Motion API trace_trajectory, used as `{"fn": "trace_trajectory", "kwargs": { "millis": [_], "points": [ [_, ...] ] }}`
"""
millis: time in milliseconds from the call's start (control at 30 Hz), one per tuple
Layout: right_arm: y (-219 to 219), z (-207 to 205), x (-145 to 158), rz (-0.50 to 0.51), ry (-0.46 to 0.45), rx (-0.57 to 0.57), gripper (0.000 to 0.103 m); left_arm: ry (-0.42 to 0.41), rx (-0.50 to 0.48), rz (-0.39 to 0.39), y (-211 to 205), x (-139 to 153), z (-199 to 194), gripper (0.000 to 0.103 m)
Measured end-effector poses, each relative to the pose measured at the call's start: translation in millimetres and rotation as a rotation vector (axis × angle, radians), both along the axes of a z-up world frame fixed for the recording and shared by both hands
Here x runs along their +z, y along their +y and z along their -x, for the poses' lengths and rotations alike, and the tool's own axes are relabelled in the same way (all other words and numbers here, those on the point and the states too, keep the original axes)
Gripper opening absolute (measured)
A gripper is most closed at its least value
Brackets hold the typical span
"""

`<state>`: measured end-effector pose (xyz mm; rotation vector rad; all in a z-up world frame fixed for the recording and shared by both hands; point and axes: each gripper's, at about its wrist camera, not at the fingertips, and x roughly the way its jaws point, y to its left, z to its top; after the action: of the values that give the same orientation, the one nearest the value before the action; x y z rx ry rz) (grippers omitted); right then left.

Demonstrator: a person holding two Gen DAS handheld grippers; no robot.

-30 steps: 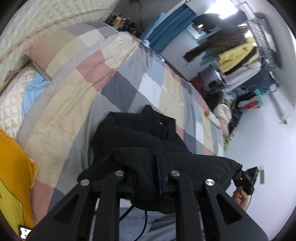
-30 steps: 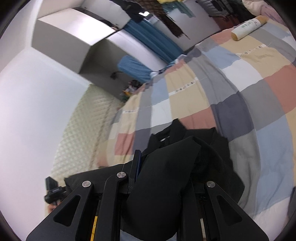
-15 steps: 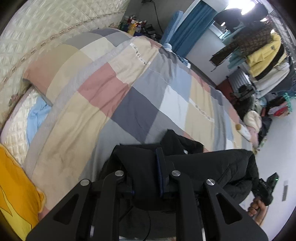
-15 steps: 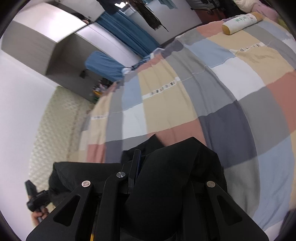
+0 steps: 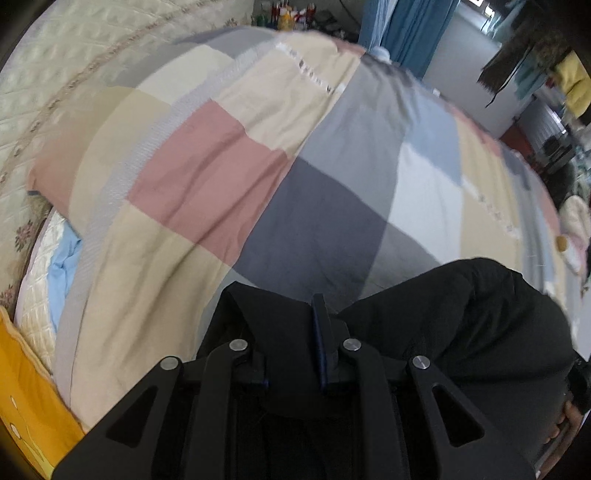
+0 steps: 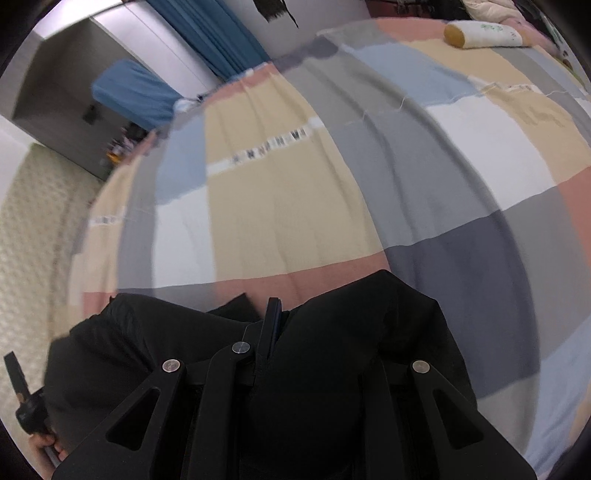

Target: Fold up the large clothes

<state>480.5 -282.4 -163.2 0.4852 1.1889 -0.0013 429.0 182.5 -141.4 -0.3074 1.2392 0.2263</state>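
A large black garment (image 5: pixel 461 325) is held up between both grippers over a bed with a checked quilt (image 5: pixel 229 177). My left gripper (image 5: pixel 291 332) is shut on the black garment; cloth drapes over its left finger and hides it. My right gripper (image 6: pixel 295 328) is shut on the same garment (image 6: pixel 351 332), which covers its right finger. The garment stretches from one gripper to the other, low over the quilt (image 6: pixel 295 206). In the right wrist view the other hand-held gripper (image 6: pixel 26 406) shows at the lower left edge.
A quilted cream headboard (image 5: pixel 74 74) and a yellow cushion (image 5: pixel 26 398) lie to the left. A cylindrical white and tan bolster (image 6: pixel 484 35) lies at the far end of the bed. Blue curtains (image 6: pixel 221 33) and hanging clothes (image 5: pixel 554 66) stand beyond the bed.
Both grippers have moved forward and down toward the quilt with the garment. The hanging cloth that lay ahead on the bed is now gathered close under the fingers.
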Motion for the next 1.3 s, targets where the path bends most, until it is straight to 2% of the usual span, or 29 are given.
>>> {"fn": "trace_trajectory", "kwargs": {
  "millis": [133, 233, 367, 433, 500, 533, 567, 600, 633, 700, 767, 833, 900, 967, 1033, 1133, 1200, 1300],
  "points": [
    [4.4, -14.7, -26.4, -0.009, 0.052, -0.009, 0.013, 0.063, -0.013, -0.018, -4.8, -29.2, -17.5, 0.019],
    [2.5, -14.8, -27.1, -0.03, 0.072, -0.002, 0.014, 0.076, -0.005, 0.003, 0.3, -31.6, -19.7, 0.019],
    [-5.2, -6.7, -20.0, -0.121, 0.091, 0.029, 0.023, 0.118, -0.024, 0.054, 3.4, -32.7, -15.9, 0.019],
    [-12.1, 3.8, -11.8, -0.169, 0.082, 0.036, 0.032, 0.139, -0.012, 0.108, 8.7, -30.1, -7.8, 0.02],
    [-14.6, 14.6, 1.3, -0.179, 0.064, 0.048, 0.052, 0.13, -0.004, 0.165, 11.8, -22.6, 4.7, 0.024],
    [-14.2, 20.1, 10.5, -0.164, 0.054, 0.058, 0.059, 0.124, -0.004, 0.195, 14.4, -16.9, 12.5, 0.033],
    [-14.2, 27.5, 22.8, -0.141, 0.038, 0.069, 0.073, 0.118, -0.001, 0.215, 15.4, -12.2, 18.5, 0.041],
    [-14.0, 33.2, 34.1, -0.124, 0.022, 0.077, 0.077, 0.106, 0.003, 0.232, 18.0, -2.8, 27.8, 0.056],
    [-13.0, 39.3, 47.6, -0.109, 0.003, 0.088, 0.078, 0.087, 0.001, 0.217, 19.0, 7.6, 35.9, 0.07],
    [-5.5, 52.4, 79.0, -0.065, -0.058, 0.12, 0.084, 0.017, -0.027, 0.106, 14.1, 35.4, 50.3, 0.08],
    [9.3, 63.9, 103.4, -0.018, -0.137, 0.165, 0.09, -0.123, -0.105, 0.031, -0.8, 65.4, 70.4, 0.08],
    [37.7, 78.8, 119.4, 0.018, -0.222, 0.251, 0.093, -0.239, -0.165, 0.017, -21.3, 84.4, 89.7, 0.081],
    [66.6, 87.3, 117.8, 0.048, -0.261, 0.331, 0.093, -0.301, -0.225, 0.006, -47.2, 89.8, 103.0, 0.081],
    [92.1, 92.0, 106.7, 0.069, -0.265, 0.39, 0.093, -0.29, -0.273, -0.039, -77.7, 79.4, 107.0, 0.081],
    [117.1, 96.4, 89.2, 0.09, -0.263, 0.44, 0.093, -0.281, -0.304, -0.035, -96.2, 64.4, 106.0, 0.081],
    [144.6, 97.8, 58.8, 0.148, -0.261, 0.492, 0.092, -0.258, -0.336, -0.092, -120.3, 34.0, 97.5, 0.081],
    [148.6, 97.8, 47.9, 0.167, -0.274, 0.497, 0.091, -0.264, -0.341, -0.113, -126.6, 18.7, 95.2, 0.081],
    [148.7, 89.1, 31.0, 0.154, -0.282, 0.485, 0.092, -0.285, -0.33, -0.105, -119.4, 6.3, 93.4, 0.081]
  ]
}}
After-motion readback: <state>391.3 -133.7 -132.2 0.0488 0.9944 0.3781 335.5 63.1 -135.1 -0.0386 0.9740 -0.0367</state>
